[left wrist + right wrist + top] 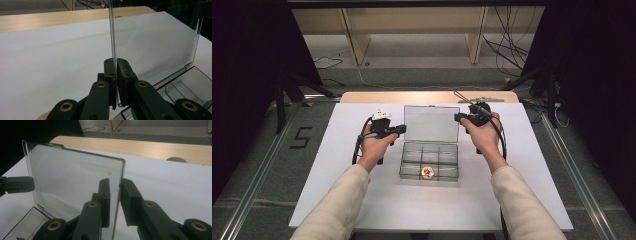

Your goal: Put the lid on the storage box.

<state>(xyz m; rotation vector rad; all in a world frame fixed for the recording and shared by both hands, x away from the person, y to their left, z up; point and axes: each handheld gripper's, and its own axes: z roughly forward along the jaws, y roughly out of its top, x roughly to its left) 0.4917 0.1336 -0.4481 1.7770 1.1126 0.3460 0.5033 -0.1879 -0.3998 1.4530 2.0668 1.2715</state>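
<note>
A clear plastic compartment box (412, 161) sits mid-table with its clear lid (431, 122) standing upright. My left gripper (402, 129) is shut on the lid's left edge; in the left gripper view both pads (110, 70) press the thin lid (155, 42) between them. My right gripper (458, 117) straddles the lid's right edge. In the right gripper view the lid (75, 177) passes between the jaws of my right gripper (115, 187) with a slim gap on one side, so they stand open. A small red, yellow and white item (427, 172) lies in a front compartment.
The box rests on a white tabletop (337, 200) with a wooden strip (377, 96) along its far edge. The left gripper's tip (17, 184) shows at the lid's far side in the right gripper view. Cables and wooden legs lie on the floor beyond.
</note>
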